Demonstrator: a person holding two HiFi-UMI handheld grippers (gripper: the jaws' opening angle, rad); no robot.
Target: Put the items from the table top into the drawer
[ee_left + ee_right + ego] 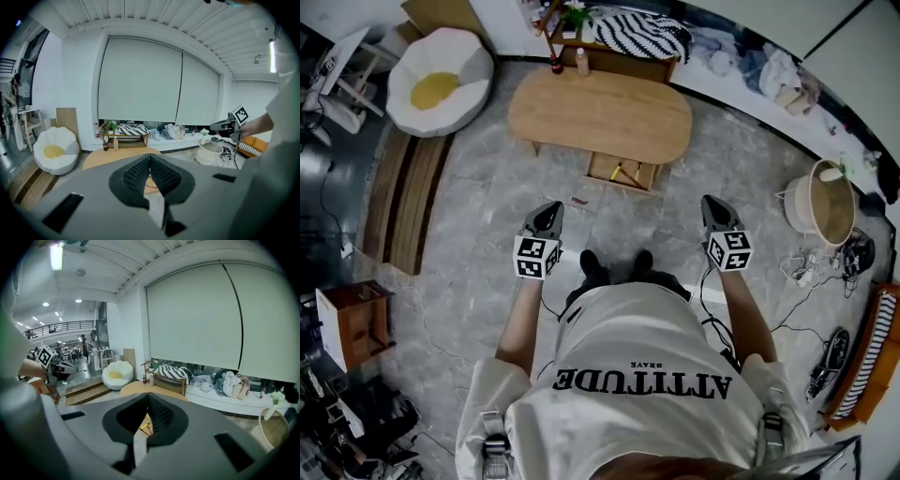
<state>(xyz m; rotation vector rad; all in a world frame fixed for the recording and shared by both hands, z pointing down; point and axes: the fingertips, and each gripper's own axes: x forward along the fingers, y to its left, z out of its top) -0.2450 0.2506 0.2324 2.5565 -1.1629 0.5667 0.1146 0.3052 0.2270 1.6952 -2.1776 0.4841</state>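
Note:
A low oval wooden table (pixel 600 112) stands ahead of me on the grey floor, its top bare. Its drawer (pixel 623 172) is pulled out toward me, with a yellow pen and other small items inside. My left gripper (pixel 548 210) hangs in the air well short of the drawer, jaws shut and empty. My right gripper (pixel 713 204) is level with it on the right, also shut and empty. In the left gripper view the table (pixel 101 157) shows past the closed jaws (pixel 150 157). In the right gripper view the yellow pen (pixel 144 426) shows below the closed jaws (pixel 148 397).
A white beanbag (pixel 441 80) lies at the far left. Behind the table is a wooden shelf (pixel 619 58) with a striped cushion and two bottles (pixel 555 64). A wicker basket (pixel 825 202) and cables lie right; wooden steps (pixel 403 197) and a small stand (pixel 356 319) lie left.

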